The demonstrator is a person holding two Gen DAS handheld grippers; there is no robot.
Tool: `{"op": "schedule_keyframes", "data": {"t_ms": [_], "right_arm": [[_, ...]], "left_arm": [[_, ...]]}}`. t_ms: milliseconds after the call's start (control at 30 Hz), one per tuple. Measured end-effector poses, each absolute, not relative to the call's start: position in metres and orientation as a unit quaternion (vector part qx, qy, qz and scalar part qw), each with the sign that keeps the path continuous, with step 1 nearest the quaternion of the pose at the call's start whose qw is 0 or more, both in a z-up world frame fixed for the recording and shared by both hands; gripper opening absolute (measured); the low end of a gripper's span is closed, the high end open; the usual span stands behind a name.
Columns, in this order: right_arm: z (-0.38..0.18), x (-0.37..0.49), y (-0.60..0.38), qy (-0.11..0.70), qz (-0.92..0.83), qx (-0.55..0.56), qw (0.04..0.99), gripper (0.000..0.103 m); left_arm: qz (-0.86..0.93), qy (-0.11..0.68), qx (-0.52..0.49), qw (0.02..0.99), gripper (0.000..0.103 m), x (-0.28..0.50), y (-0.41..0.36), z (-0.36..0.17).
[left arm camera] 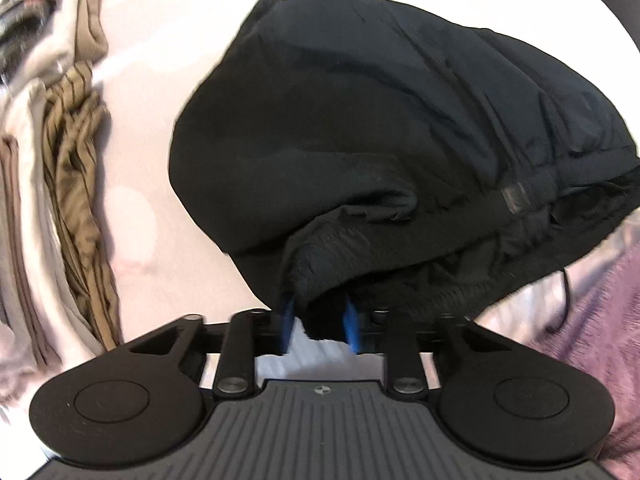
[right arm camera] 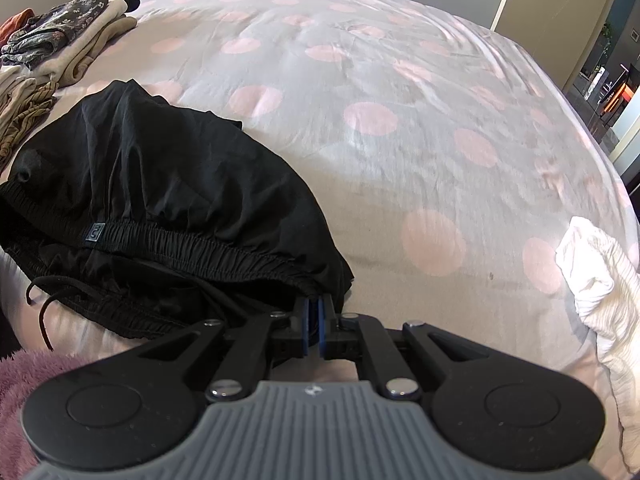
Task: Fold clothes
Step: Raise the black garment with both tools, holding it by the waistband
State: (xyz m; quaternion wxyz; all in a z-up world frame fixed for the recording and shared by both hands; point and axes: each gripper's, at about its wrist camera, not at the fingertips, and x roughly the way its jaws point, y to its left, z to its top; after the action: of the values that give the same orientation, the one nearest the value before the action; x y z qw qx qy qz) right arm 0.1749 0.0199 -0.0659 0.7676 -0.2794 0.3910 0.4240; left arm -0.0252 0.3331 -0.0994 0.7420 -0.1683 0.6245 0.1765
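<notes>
Black shorts (left arm camera: 380,152) with an elastic waistband lie bunched on the bed. In the left wrist view my left gripper (left arm camera: 318,320) is shut on a thick fold of their black fabric, which fills the gap between the blue pads. In the right wrist view the same black shorts (right arm camera: 160,200) lie at the left, with the waistband and a loose drawstring (right arm camera: 44,296) toward me. My right gripper (right arm camera: 316,320) is shut on the right corner of the shorts near the waistband, its blue pads almost touching.
The bed sheet (right arm camera: 400,140) is pale with pink dots. A pile of beige, striped brown and patterned clothes (left arm camera: 60,140) lies at the left, seen also as a clothes pile (right arm camera: 52,48) at the far left. A white garment (right arm camera: 600,280) lies at the right. A purple fuzzy blanket (right arm camera: 24,372) lies near me.
</notes>
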Motion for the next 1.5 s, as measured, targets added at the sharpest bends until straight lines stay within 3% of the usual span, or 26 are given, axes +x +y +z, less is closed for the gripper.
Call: {"op": "schedule_keyframes", "data": {"t_ms": [33,133,300,533,667,867,1067,1233,1500], "right_arm": [[-0.065,0.175,0.019,0.387,0.423,-0.276,0.771,0.005],[-0.059,0.174,0.014,0.373,0.422,-0.262,0.784,0.005],[-0.01,0.165,0.014,0.303,0.425,-0.247,0.817,0.005],[0.083,0.149,0.026,0.168,0.424,-0.242,0.856,0.004],[0.136,0.139,0.032,0.09,0.42,-0.237,0.871,0.004],[0.189,0.167,0.059,0.095,0.408,-0.253,0.872,0.004],[0.193,0.216,0.098,0.189,0.433,-0.191,0.86,0.004],[0.183,0.235,0.148,0.181,0.425,-0.186,0.867,0.004],[0.242,0.258,0.172,0.088,0.394,-0.118,0.907,0.004]], "left_arm": [[0.181,0.619,-0.153,0.749,0.009,-0.025,0.331,-0.097],[0.189,0.595,-0.125,0.771,0.005,-0.029,0.327,-0.084],[0.217,0.541,-0.113,0.805,0.004,-0.041,0.339,-0.04],[0.26,0.413,-0.13,0.863,0.003,-0.051,0.372,0.086],[0.277,0.333,-0.091,0.896,0.003,-0.06,0.364,0.167],[0.265,0.269,-0.052,0.924,0.003,-0.056,0.348,0.254],[0.307,0.349,-0.006,0.885,0.003,0.003,0.382,0.23],[0.347,0.387,-0.007,0.854,0.003,0.038,0.42,0.196],[0.378,0.286,0.007,0.88,0.003,0.049,0.428,0.254]]}}
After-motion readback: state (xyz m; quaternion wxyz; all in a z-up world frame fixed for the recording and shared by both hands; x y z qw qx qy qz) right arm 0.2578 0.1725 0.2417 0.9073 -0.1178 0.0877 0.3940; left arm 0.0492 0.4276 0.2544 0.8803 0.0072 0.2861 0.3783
